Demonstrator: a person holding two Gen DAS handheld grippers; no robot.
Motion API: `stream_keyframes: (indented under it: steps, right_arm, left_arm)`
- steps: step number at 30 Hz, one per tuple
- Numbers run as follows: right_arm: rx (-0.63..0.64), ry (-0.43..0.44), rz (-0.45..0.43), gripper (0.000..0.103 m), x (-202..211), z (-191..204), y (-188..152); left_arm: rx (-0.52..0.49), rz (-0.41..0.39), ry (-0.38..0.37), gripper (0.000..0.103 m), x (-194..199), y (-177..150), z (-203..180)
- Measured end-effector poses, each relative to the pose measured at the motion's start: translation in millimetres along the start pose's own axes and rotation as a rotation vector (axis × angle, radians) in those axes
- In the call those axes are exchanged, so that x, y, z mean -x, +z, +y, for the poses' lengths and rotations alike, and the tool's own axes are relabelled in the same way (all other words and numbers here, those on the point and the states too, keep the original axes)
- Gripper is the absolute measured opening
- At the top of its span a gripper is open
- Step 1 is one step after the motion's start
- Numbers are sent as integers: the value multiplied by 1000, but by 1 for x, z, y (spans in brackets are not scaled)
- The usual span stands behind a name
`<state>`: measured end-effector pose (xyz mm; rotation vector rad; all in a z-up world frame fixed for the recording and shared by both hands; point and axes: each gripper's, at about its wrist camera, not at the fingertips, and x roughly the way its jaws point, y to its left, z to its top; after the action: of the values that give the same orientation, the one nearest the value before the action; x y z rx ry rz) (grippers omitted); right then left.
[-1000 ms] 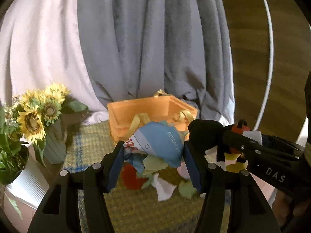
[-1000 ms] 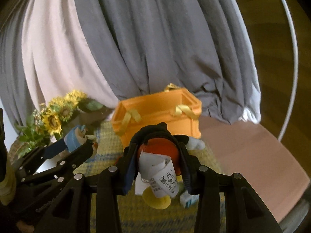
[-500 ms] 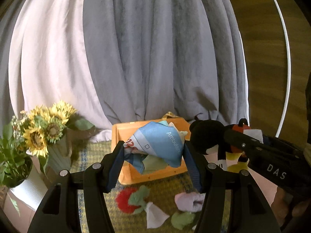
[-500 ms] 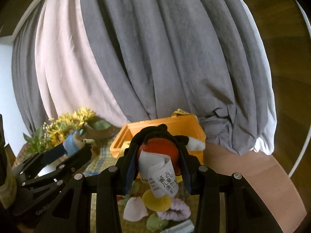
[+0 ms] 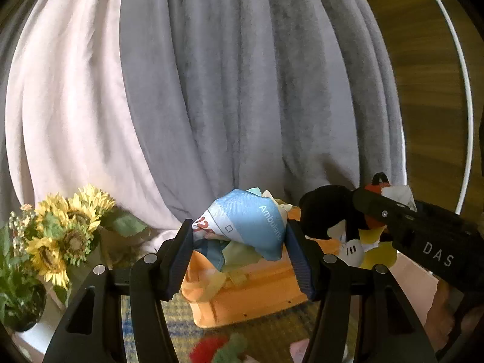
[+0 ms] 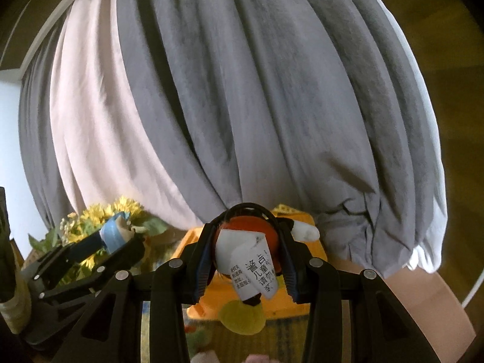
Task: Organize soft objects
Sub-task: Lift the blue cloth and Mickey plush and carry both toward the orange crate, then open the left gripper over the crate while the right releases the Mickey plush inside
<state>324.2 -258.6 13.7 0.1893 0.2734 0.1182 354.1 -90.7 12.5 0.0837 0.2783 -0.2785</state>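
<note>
Grey and pale curtains (image 5: 242, 96) hang behind a woven mat (image 5: 266, 335). Up close, the left gripper (image 5: 239, 242) pinches a blue cloth toy (image 5: 245, 224), pads pressed on both its sides. Beside it, the right gripper (image 6: 246, 257) clamps a black-and-orange plush (image 6: 245, 230), tag dangling. Just beyond and below both lies the orange basket (image 5: 257, 296); neither toy looks over it yet, and neither hand seems nearer.

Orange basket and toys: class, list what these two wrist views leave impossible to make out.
- Orange basket interior: left wrist view, hidden by the blue ambulance toy.
- Basket in the right wrist view: mostly hidden behind the penguin toy and its paper tag.
- Red and green item: blurred, cut off by the bottom edge.
</note>
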Motion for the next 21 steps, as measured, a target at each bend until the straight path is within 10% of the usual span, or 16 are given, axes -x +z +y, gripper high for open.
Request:
stream_keyframes:
  steps: [21]
  right_arm:
    - [50, 47, 72, 41, -117, -4, 1]
  left_arm:
    - [11, 80, 42, 59, -104, -6, 35]
